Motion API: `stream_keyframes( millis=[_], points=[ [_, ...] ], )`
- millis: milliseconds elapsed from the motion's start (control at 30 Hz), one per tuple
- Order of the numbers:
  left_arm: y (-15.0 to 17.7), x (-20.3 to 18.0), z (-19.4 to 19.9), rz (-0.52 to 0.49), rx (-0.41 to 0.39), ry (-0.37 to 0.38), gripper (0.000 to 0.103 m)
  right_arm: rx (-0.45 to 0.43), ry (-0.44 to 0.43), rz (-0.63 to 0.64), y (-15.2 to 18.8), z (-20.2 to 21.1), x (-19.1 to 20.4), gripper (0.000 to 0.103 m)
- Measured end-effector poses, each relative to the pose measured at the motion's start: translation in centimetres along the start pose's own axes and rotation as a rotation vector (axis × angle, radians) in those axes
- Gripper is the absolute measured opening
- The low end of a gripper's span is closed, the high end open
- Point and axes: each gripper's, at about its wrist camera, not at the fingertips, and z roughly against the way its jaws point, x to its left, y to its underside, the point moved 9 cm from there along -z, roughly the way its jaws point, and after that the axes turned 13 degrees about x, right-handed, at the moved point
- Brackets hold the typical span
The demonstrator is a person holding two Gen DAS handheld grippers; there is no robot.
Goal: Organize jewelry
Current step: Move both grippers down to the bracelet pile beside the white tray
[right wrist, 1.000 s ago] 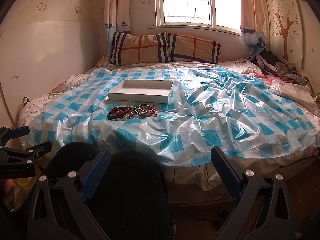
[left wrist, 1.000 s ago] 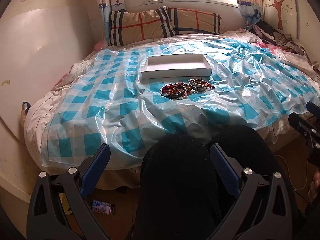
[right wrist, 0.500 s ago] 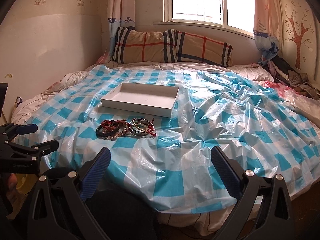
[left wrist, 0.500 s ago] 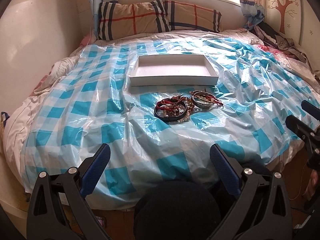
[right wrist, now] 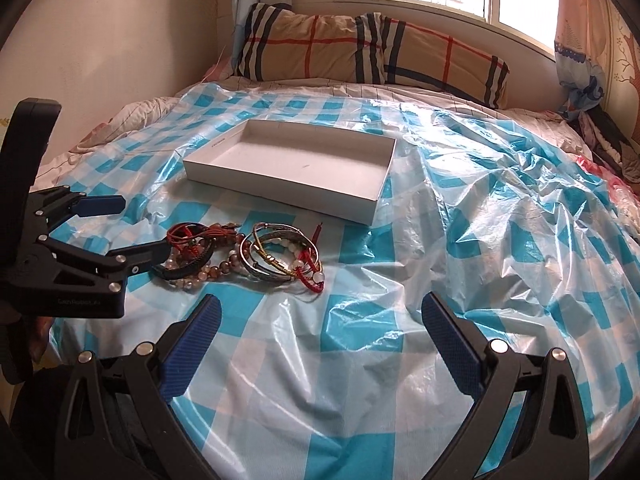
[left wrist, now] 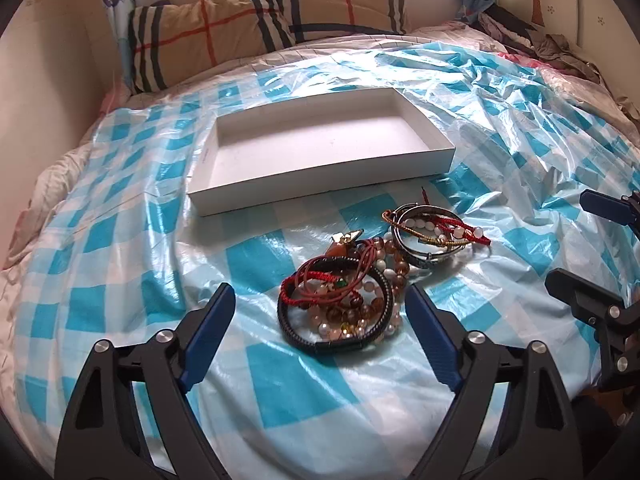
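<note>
A tangle of jewelry lies on the blue-checked plastic sheet (left wrist: pixel 120 240) in front of a shallow white box (left wrist: pixel 320 190) (right wrist: pixel 280 194) with nothing in it. The nearer heap is a black band with amber beads and red cords (left wrist: pixel 340 312) (right wrist: pixel 196 254). Beside it lie silver bangles with red cord and white beads (left wrist: pixel 432 236) (right wrist: pixel 280 258). My left gripper (left wrist: pixel 320 294) (right wrist: pixel 144 226) hovers at the black-band heap, which lies between its jaws; the jaws are closing and the pads do not press on it. My right gripper (right wrist: pixel 320 304) (left wrist: pixel 568 240) stands open over bare sheet, to the right of the bangles.
Two plaid pillows (right wrist: pixel 360 52) lean at the head of the bed under a window. A pale wall panel (right wrist: pixel 120 60) runs along the left side. Crumpled clothes (left wrist: pixel 540 40) lie at the far right. The sheet is wrinkled and raised on the right half.
Both grippers have come forward and down over the bed towards the jewelry. The person's dark knees have dropped out of view. The left jaws have narrowed a little.
</note>
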Motion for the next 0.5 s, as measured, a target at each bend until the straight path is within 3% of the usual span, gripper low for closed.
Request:
stream_keyframes(
  millis=[133, 200, 267, 500],
  points=[
    [-1.0, -1.1, -3.0, -0.063, 0.062, 0.019, 0.052, 0.013, -0.006, 0.014, -0.6, -1.3, -0.5, 0.096],
    [-1.5, -1.4, -3.5, -0.068, 0.061, 0.054, 0.02, 0.019, -0.014, 0.028, -0.9, -1.8, -0.5, 0.096],
    [-1.8, -1.6, -3.8, -0.095, 0.07, 0.032, 0.003, 0.023, -0.026, 0.049, -1.2, -2.2, -0.2, 0.096],
    [-2.2, -0.7, -0.8, 0.004, 0.037, 0.228, 0.003, 0.016, -0.111, 0.125, -3.3, -3.5, 2.0, 0.096]
  ],
)
